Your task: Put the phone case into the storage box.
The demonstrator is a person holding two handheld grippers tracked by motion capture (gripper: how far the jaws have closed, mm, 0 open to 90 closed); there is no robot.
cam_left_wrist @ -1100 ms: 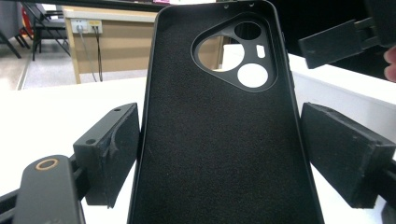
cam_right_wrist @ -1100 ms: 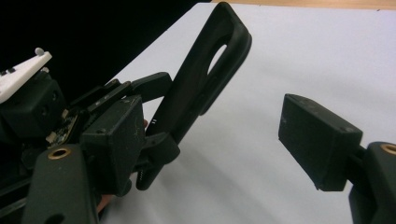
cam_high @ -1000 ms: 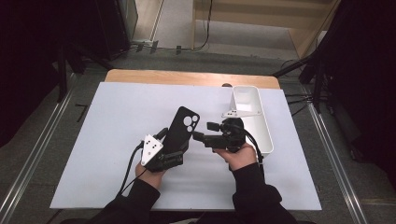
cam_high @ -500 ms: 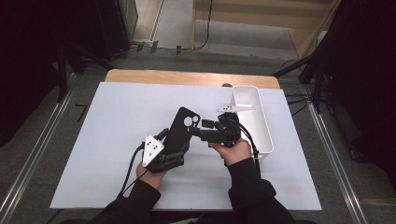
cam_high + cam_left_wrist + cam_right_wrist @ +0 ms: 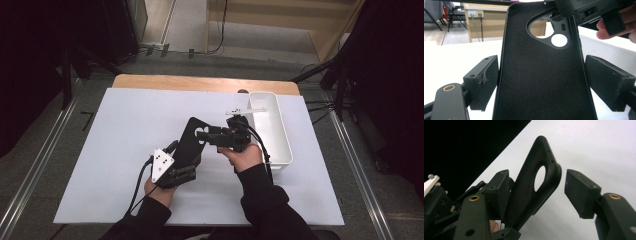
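Centre frame: left hand-held gripper [image 5: 186, 161] clamps the matte black soft phone case [image 5: 191, 145] above the table; right hand-held gripper [image 5: 537, 192], jaws just closing, not yet pressing, should pinch the camera-cutout corner squarely

There was one black phone case [image 5: 190, 145], held up over the middle of the white table [image 5: 115, 150]. One white bin [image 5: 277, 135] stood by the table's right edge. Two grippers were there, left [image 5: 176, 172] and right [image 5: 212, 136], one per hand.
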